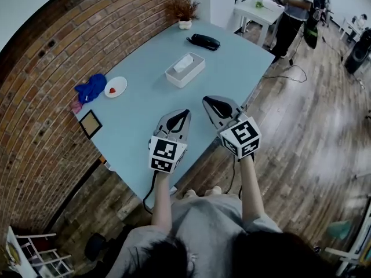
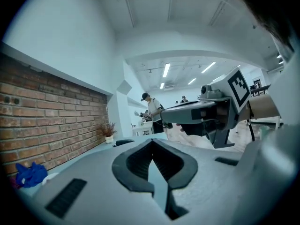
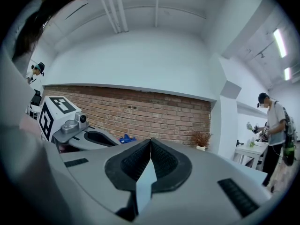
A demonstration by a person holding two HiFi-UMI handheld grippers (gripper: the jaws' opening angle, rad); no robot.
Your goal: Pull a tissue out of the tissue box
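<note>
A white tissue box point(image 1: 185, 70) sits mid-table on the light blue table point(image 1: 145, 106), with a white tissue point(image 1: 183, 62) sticking out of its top. Both grippers hover over the table's near part, well short of the box and pointing toward it. The left gripper point(image 1: 187, 112) is shut, its jaw tips meeting with nothing between them point(image 2: 151, 142). Beside it on the right, the right gripper point(image 1: 204, 99) is also shut and empty point(image 3: 150, 140). Neither gripper view shows the box. Each gripper appears in the other's view, the right gripper point(image 2: 201, 114) and the left gripper point(image 3: 70, 128).
A black handset-like object point(image 1: 203, 41) and a potted plant point(image 1: 185, 11) stand at the table's far end. A white plate point(image 1: 115, 87), a blue cloth point(image 1: 91, 88) and a small frame point(image 1: 90, 124) lie along the brick-wall side. A person point(image 1: 295, 4) stands by a white table behind.
</note>
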